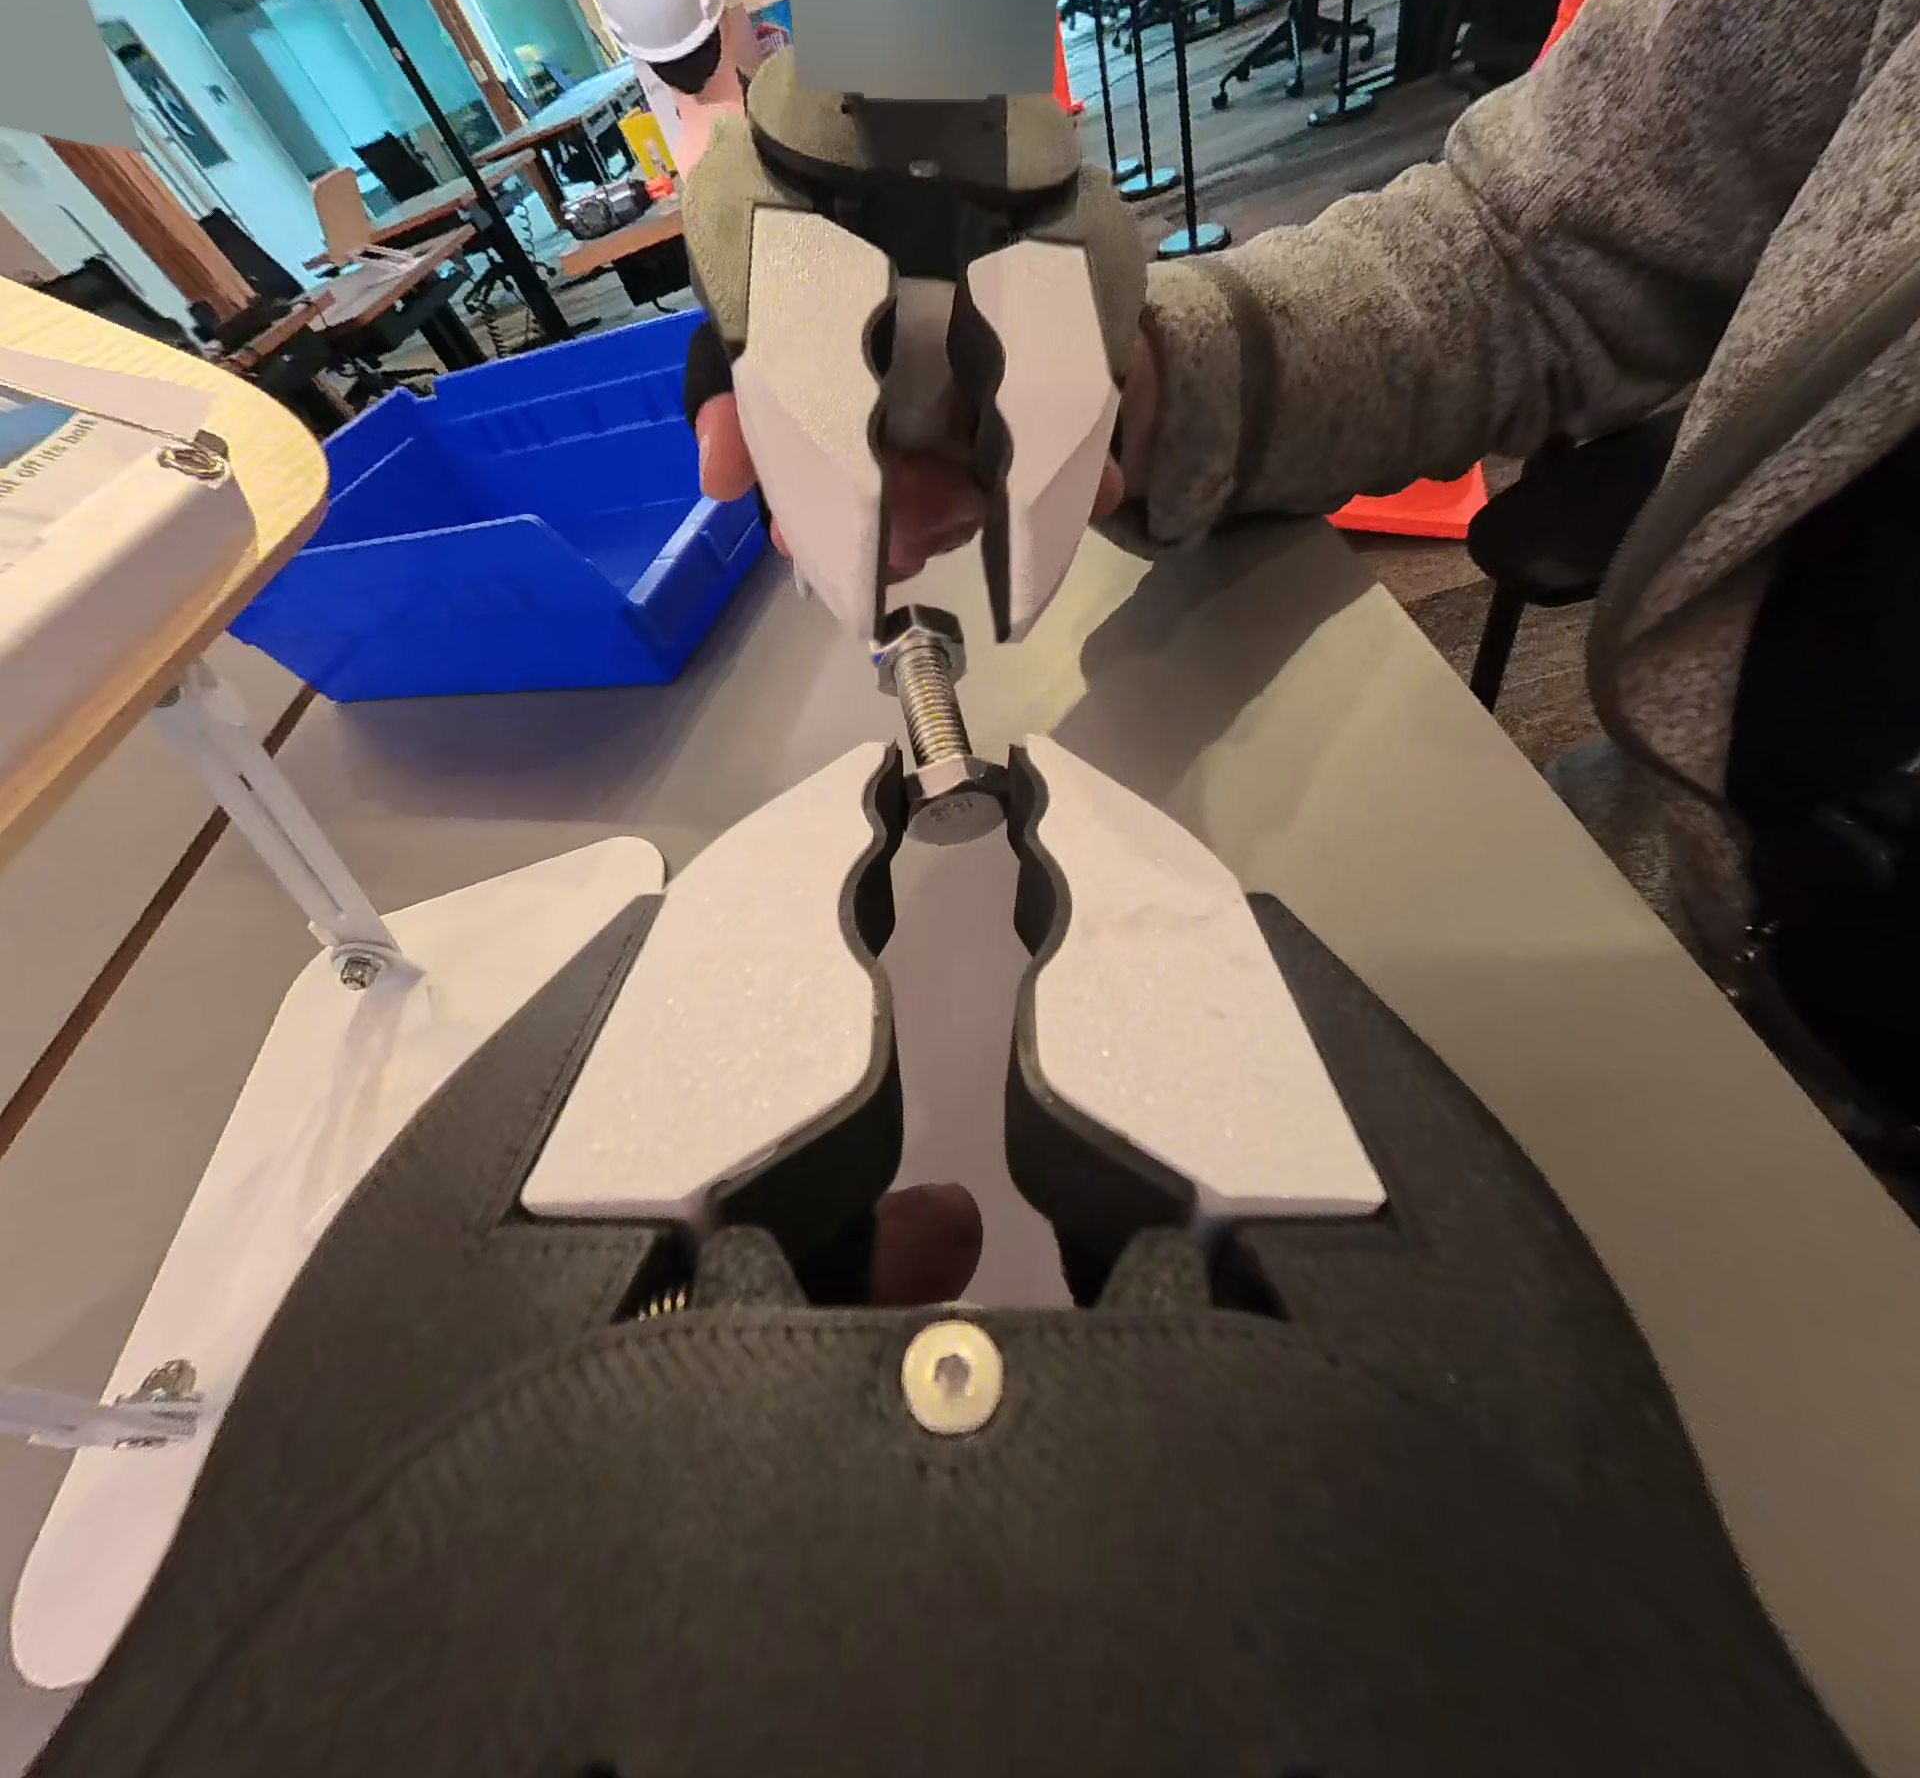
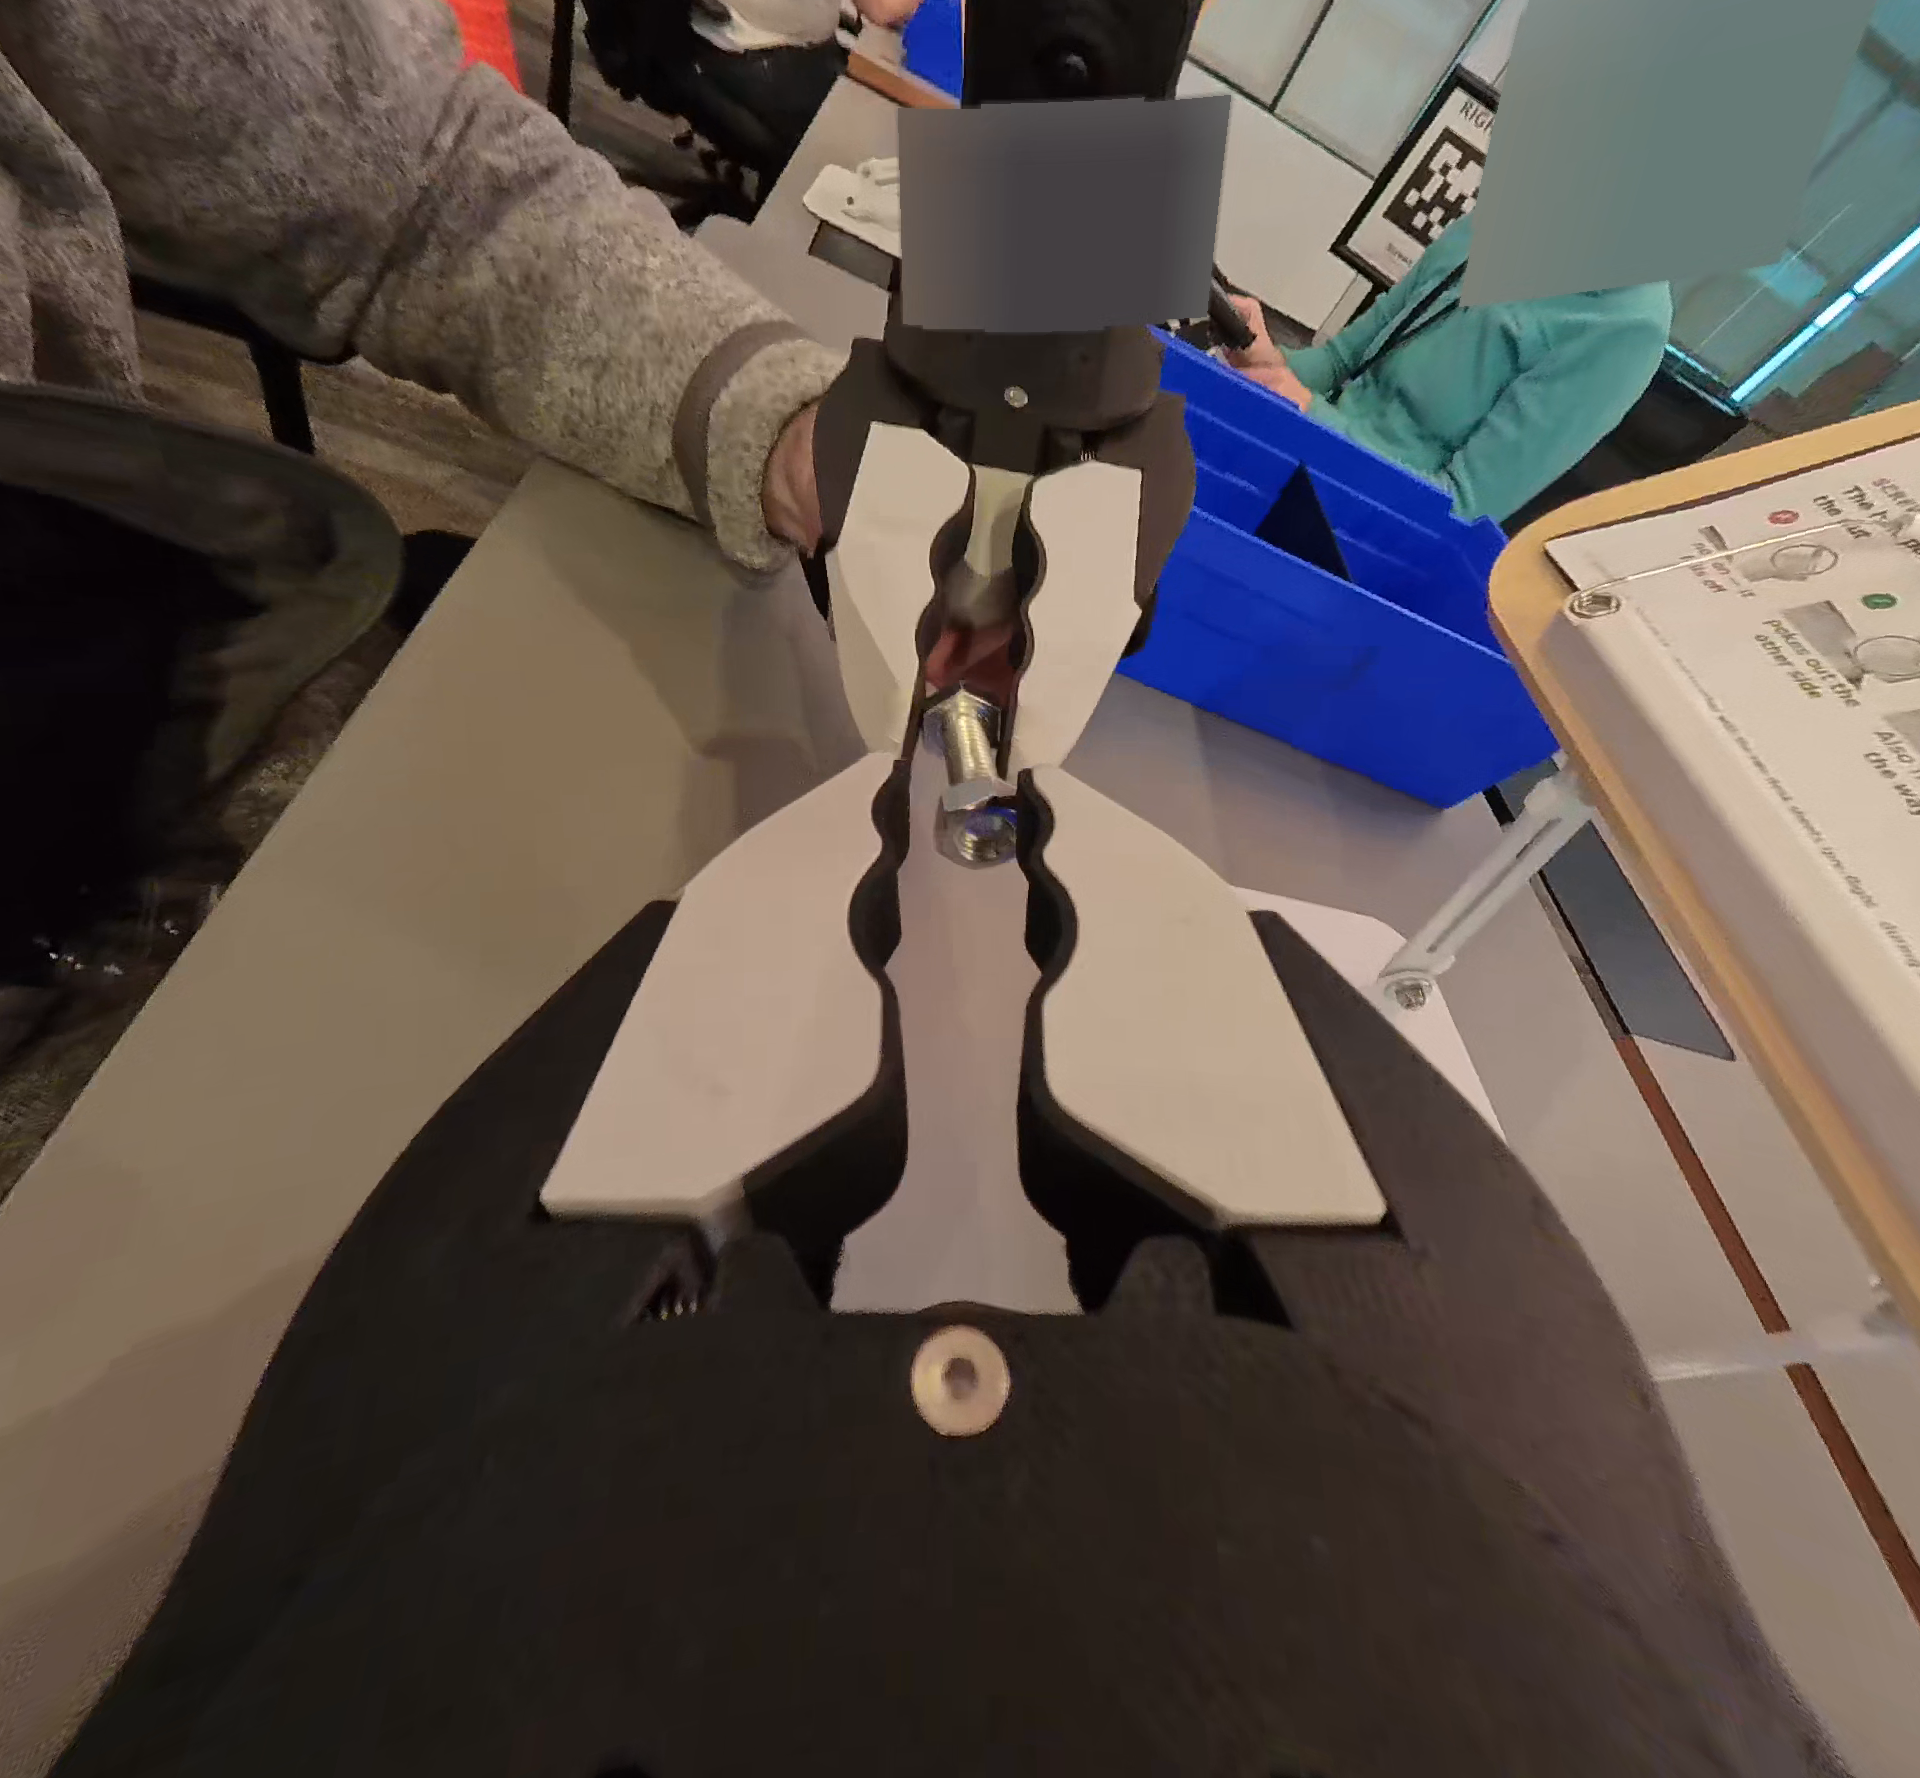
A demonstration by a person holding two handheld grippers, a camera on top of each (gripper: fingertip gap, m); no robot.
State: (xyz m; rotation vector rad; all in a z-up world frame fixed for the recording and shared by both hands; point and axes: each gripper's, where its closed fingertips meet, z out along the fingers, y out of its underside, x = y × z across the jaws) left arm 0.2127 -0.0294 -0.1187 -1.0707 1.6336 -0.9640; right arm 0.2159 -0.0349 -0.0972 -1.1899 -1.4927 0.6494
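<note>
1. Grey desk [image 1: 1299, 793], blue bin [image 1: 499, 533] on it, open office behind.
2. Left tool [image 1: 954, 772] clamps bolt [image 1: 935, 700] head above the desk.
3. Right tool [image 2: 961, 819]: nut [image 2: 977, 840] touches one pad only, unclamped.

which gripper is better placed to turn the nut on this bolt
Right, probably. The right gripper has its fingertips either side of the nut, though one pad looks clear of it. The left gripper is clamped on the bolt head.
</note>
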